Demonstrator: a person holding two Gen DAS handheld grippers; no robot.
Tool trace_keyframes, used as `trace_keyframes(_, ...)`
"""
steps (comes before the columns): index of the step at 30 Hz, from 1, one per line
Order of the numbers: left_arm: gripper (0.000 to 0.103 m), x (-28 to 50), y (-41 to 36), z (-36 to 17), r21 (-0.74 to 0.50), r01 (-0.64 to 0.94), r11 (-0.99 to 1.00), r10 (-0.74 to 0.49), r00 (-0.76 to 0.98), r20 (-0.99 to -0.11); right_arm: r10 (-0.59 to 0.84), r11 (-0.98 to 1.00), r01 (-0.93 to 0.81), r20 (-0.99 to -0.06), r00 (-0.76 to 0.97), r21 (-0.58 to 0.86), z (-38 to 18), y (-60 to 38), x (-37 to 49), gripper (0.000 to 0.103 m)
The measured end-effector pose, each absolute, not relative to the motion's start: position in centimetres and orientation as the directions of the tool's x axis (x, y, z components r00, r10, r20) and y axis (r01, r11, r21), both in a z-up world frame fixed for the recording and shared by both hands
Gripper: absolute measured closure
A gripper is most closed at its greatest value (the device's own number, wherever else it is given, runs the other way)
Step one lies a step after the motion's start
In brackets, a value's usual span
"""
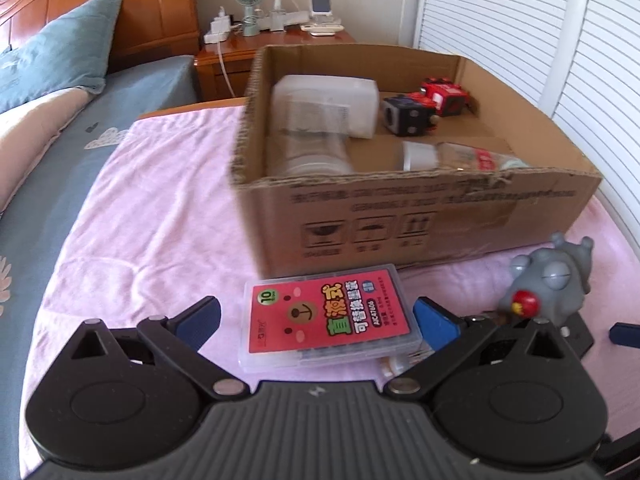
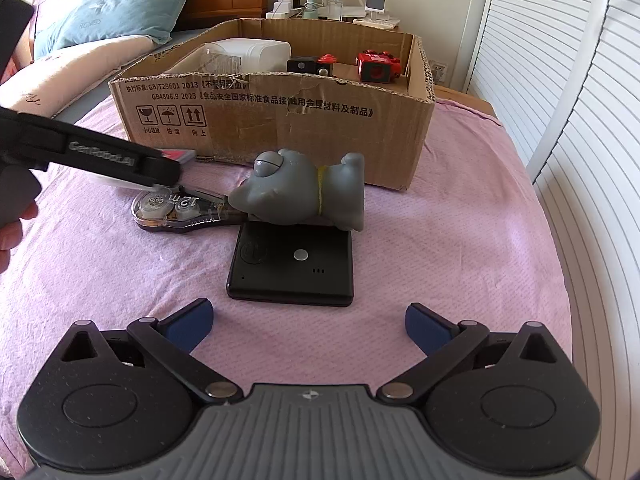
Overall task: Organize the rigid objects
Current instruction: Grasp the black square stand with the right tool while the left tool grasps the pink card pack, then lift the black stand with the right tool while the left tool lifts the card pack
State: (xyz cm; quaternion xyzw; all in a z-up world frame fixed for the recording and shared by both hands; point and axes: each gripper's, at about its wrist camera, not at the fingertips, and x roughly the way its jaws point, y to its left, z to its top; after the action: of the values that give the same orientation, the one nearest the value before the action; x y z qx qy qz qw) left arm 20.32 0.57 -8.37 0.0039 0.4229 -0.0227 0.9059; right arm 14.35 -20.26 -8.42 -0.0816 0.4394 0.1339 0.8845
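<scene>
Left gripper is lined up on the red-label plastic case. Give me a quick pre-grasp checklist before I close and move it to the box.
1. Left gripper open: ok, jaws spread wider than the plastic case.
2. Case between the fingers: ok, blue pads flank both sides.
3. Case free of other items: not ok, something lies partly under its near edge.
4. Room in the cardboard box: ok, bare floor at the middle.
5. Right gripper out of the way: ok, open, near the black device.
6. Grey toy clear of path: cannot tell.

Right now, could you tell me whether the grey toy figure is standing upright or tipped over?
Tipped over. The grey toy figure lies on its side, partly resting on the black device.
</scene>
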Motion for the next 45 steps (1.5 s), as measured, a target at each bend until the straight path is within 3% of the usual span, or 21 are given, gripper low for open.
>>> trace_keyframes(14, 0.001, 20.3, 2.2, -9.5, -0.011, 0.034, 0.999, -0.030, 0.626, -0.779, 0.170, 0.952, -0.305, -0.783, 0.598, -0.027, -8.6, -18.9, 16.8, 0.000)
trace_keyframes(18, 0.001, 20.4, 2.2, -9.5, -0.011, 0.029, 1.000, -0.027, 0.630, -0.777, 0.169, 0.955, -0.297, -0.771, 0.614, -0.027, -8.4, -18.8, 16.9, 0.013)
trace_keyframes(25, 0.012, 19.9, 2.0, -9.2, -0.005, 0.082, 0.997, -0.056, 0.632, -0.773, 0.181, 0.949, -0.314, -0.764, 0.619, -0.030, -8.0, -18.5, 16.2, 0.029)
trace_keyframes(35, 0.012, 15.9, 2.4, -9.1, -0.018, 0.188, 0.982, -0.130, 0.605, -0.786, 0.185, 0.941, -0.336, -0.772, 0.608, -0.039, -7.8, -19.5, 13.7, 0.029)
trace_keyframes(45, 0.009, 15.1, 2.4, -9.0, -0.017, 0.096, 0.995, -0.073, 0.611, -0.788, 0.166, 0.949, -0.313, -0.770, 0.616, -0.046, -7.8, -19.3, 13.4, 0.028)
